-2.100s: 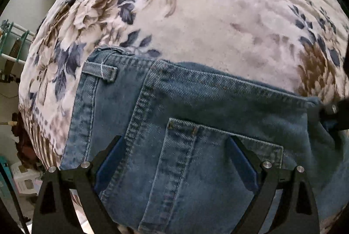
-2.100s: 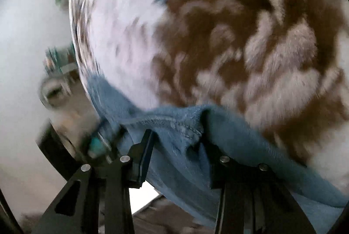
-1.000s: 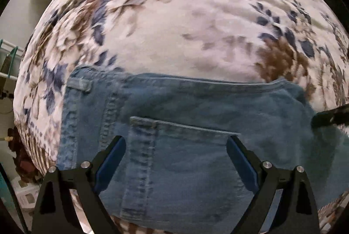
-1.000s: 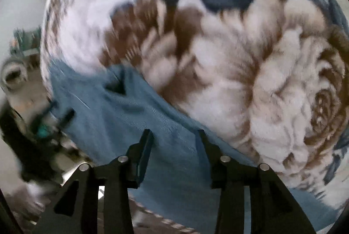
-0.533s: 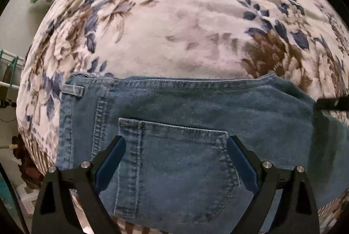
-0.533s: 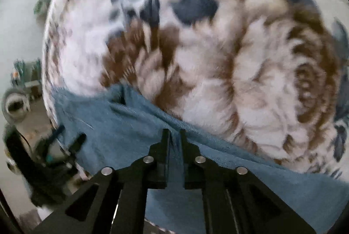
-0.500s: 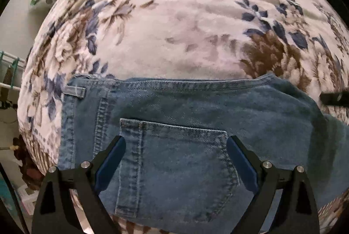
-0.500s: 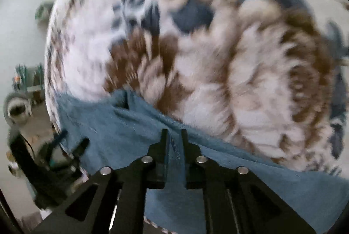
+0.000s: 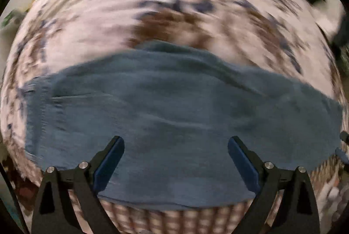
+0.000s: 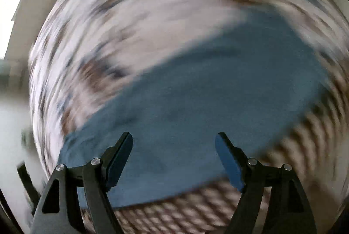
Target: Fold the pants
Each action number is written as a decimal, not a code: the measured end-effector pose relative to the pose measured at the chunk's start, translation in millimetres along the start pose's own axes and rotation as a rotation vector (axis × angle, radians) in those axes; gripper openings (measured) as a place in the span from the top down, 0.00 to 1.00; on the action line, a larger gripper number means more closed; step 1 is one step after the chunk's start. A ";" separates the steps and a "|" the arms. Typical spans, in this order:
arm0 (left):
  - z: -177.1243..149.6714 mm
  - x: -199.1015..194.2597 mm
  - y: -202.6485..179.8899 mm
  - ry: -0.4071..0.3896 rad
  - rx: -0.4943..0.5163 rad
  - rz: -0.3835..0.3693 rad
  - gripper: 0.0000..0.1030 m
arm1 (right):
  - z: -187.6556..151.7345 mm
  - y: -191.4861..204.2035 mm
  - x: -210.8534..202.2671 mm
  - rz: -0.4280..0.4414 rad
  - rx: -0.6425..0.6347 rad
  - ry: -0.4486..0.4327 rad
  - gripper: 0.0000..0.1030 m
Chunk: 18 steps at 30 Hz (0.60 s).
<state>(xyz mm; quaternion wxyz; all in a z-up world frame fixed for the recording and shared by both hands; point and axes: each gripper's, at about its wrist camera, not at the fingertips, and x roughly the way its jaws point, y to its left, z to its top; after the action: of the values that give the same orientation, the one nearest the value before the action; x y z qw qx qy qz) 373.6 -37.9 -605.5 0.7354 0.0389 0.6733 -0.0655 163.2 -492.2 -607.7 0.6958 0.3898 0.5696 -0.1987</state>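
Jeans lie flat on a soft blanket with brown and dark blue flowers on a pale ground. In the left wrist view the blue denim makes a wide band from side to side, and its far edge bumps up a little in the middle. The near edge of the blanket has a brown and white checked border, and the jeans reach almost down to it.

Both pictures are very blurry, so the seams and pockets are hard to make out. A faint line of stitching shows at the left end of the denim in the left wrist view.

Left gripper has its two black fingers spread wide apart, with blue pads on the inner sides. It holds nothing, and the jeans show in the gap between the fingers.

Right gripper is spread wide too, and its blue pads pinch nothing. In its view the jeans run at a slant, from low on the left up to the right. Whether the fingertips touch the cloth is too blurry to tell.
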 end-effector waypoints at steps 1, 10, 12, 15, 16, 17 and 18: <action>-3.8 2.7 -16.6 0.007 0.025 -0.006 0.06 | -1.1 -36.5 -9.5 0.004 0.093 -0.026 0.22; -23.2 31.3 -143.2 0.065 0.146 0.000 0.06 | 17.4 -226.8 27.6 0.399 0.626 -0.160 0.22; -22.1 34.2 -157.6 0.066 0.162 0.020 0.06 | 34.2 -226.3 45.5 0.500 0.606 -0.179 0.28; -18.3 35.2 -175.3 0.054 0.179 0.058 0.06 | 56.8 -203.1 70.1 0.511 0.526 -0.131 0.92; -16.1 34.9 -179.4 0.050 0.182 0.069 0.06 | 63.9 -191.4 73.4 0.461 0.473 -0.110 0.93; -13.4 33.5 -183.1 0.045 0.181 0.079 0.06 | 69.3 -180.6 69.9 0.404 0.412 -0.118 0.93; -10.3 30.9 -184.8 0.038 0.179 0.082 0.06 | 72.5 -175.7 64.2 0.367 0.384 -0.124 0.94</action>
<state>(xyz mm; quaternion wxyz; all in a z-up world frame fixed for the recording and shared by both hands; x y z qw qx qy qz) 338.5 -220.5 -631.5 0.7182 0.1332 0.6764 -0.0946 100.3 -645.6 -720.7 0.6673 0.5983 0.3975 -0.1971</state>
